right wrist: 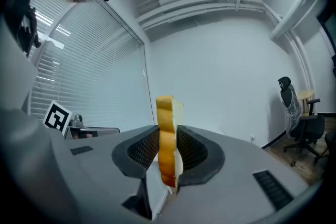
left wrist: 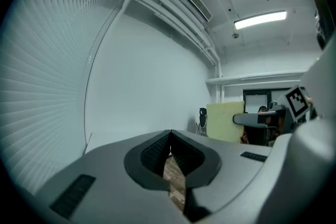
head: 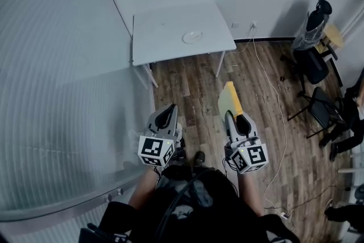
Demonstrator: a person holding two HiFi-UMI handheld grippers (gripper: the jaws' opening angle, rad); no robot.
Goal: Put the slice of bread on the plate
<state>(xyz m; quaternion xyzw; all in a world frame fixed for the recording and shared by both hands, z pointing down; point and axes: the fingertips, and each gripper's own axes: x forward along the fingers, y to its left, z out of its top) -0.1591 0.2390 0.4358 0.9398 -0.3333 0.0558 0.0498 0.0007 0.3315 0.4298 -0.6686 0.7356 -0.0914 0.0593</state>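
One slice of bread (right wrist: 165,128), standing on edge, is clamped in your right gripper (head: 230,118) over the floor (head: 193,88). One plate (head: 192,37) sits on the bench (head: 159,42), well apart from it. Your left gripper (left wrist: 169,150) has its jaws together with nothing between them.
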